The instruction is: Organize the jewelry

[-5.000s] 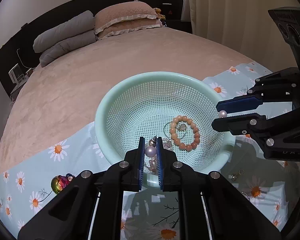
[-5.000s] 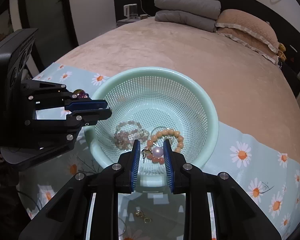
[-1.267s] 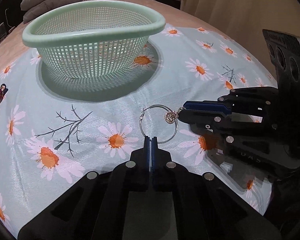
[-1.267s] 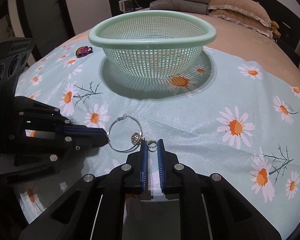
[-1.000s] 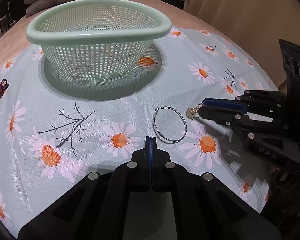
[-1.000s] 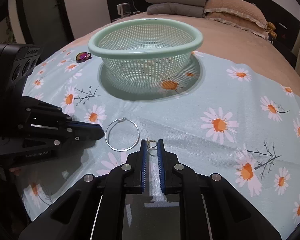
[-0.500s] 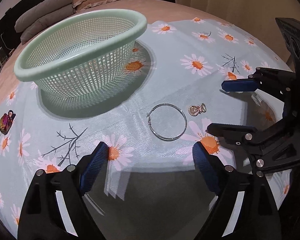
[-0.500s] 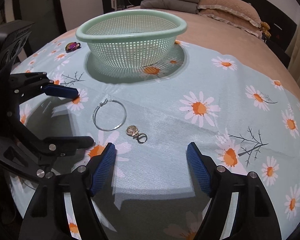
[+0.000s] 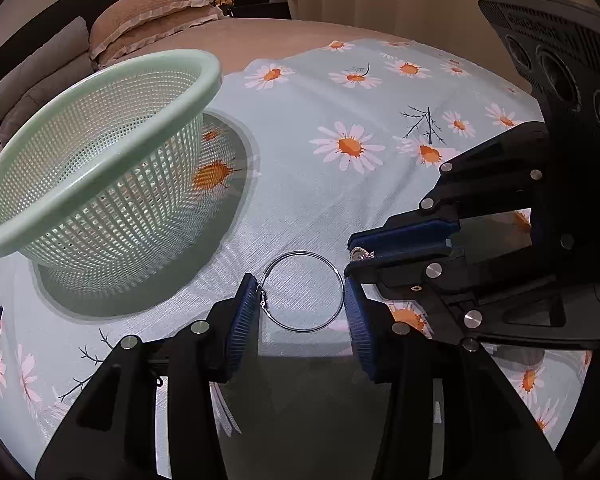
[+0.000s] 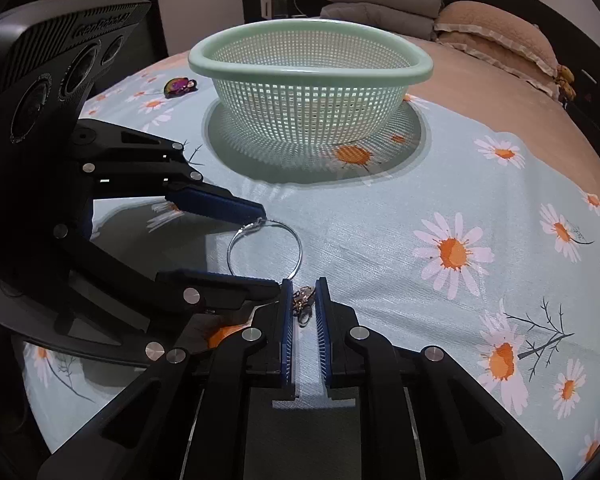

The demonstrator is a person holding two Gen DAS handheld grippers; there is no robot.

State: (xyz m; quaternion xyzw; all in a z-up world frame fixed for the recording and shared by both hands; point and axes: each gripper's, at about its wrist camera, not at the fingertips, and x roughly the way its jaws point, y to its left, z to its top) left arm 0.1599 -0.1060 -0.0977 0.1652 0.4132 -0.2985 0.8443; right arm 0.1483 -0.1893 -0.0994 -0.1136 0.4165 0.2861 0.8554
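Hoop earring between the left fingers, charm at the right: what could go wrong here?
1. The hoop earring lies flat and thin; the left gripper may close over it and miss.
2. The right gripper around the charm sits right beside the left one, so they may bump.
3. The cloth could bunch.

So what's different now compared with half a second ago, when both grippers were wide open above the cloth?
Both came down. The left gripper now straddles the silver hoop, fingers on either side, not yet closed. The right gripper has narrowed around the small gold charm, apparently not fully clamped. Hoop and charm lie where they were on the daisy cloth; the green basket hasn't moved.
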